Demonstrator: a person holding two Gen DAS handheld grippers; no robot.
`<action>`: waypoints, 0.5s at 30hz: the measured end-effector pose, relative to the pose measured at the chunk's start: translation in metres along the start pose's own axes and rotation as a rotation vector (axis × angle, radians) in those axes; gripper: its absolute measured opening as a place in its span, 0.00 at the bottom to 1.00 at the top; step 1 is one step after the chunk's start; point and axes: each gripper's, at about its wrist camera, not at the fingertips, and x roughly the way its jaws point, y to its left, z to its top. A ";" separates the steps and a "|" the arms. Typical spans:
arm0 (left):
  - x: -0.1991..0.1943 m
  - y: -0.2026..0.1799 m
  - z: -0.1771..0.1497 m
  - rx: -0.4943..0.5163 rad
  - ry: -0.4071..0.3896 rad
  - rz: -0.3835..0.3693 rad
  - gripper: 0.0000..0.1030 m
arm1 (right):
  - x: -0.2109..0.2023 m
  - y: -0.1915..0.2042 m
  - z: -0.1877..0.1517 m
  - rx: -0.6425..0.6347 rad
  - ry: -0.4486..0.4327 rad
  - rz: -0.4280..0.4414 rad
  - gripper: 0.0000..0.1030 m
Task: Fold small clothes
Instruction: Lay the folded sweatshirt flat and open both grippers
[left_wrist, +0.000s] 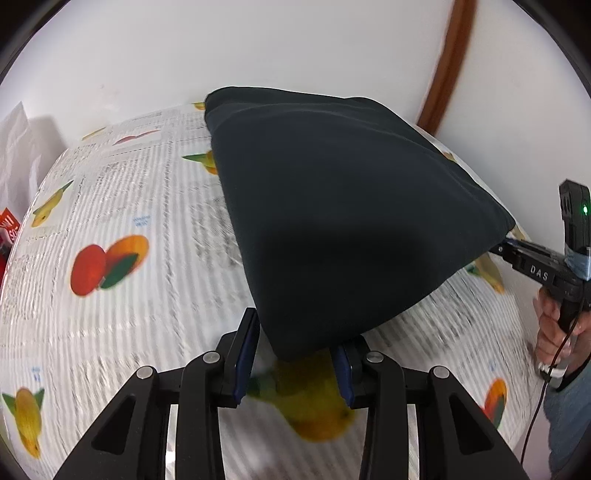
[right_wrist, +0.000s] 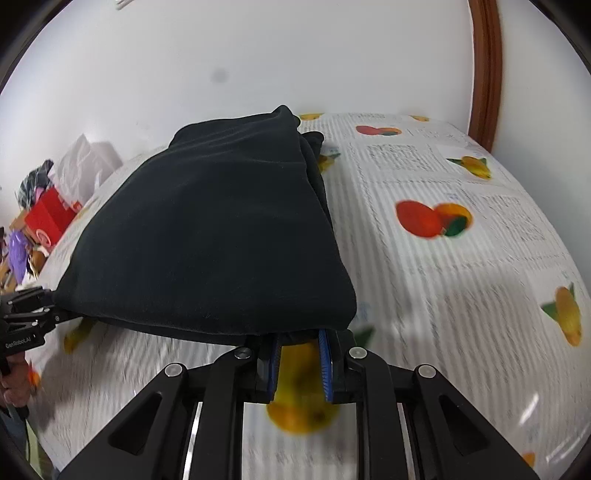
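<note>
A dark navy garment (left_wrist: 332, 203) lies folded on a table covered by a cloth printed with fruit and text (left_wrist: 129, 184); its near edge is raised off the cloth. The garment's near left corner sits between the blue pads of my left gripper (left_wrist: 297, 332), which grips it. My right gripper (left_wrist: 498, 249) pinches the other near corner. In the right wrist view the garment (right_wrist: 207, 229) drapes over the tips of my right gripper (right_wrist: 299, 334), hiding the contact. My left gripper (right_wrist: 55, 314) holds the far corner at the left edge.
A person's hand (left_wrist: 554, 325) grips the right handle, with a cable hanging from it. A red box (right_wrist: 48, 218), a white plastic bag (right_wrist: 85, 166) and mixed clutter sit beyond the table's left end. A white wall and a brown frame (right_wrist: 487, 74) stand behind.
</note>
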 end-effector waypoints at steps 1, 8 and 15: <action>0.002 0.005 0.004 -0.013 0.001 0.002 0.34 | 0.004 0.003 0.004 0.003 0.000 0.001 0.17; 0.013 0.030 0.012 -0.100 0.021 -0.049 0.36 | 0.019 0.014 0.020 0.018 0.007 0.007 0.21; -0.009 0.036 -0.002 -0.109 -0.012 -0.027 0.50 | -0.021 0.004 0.018 -0.029 -0.049 -0.028 0.22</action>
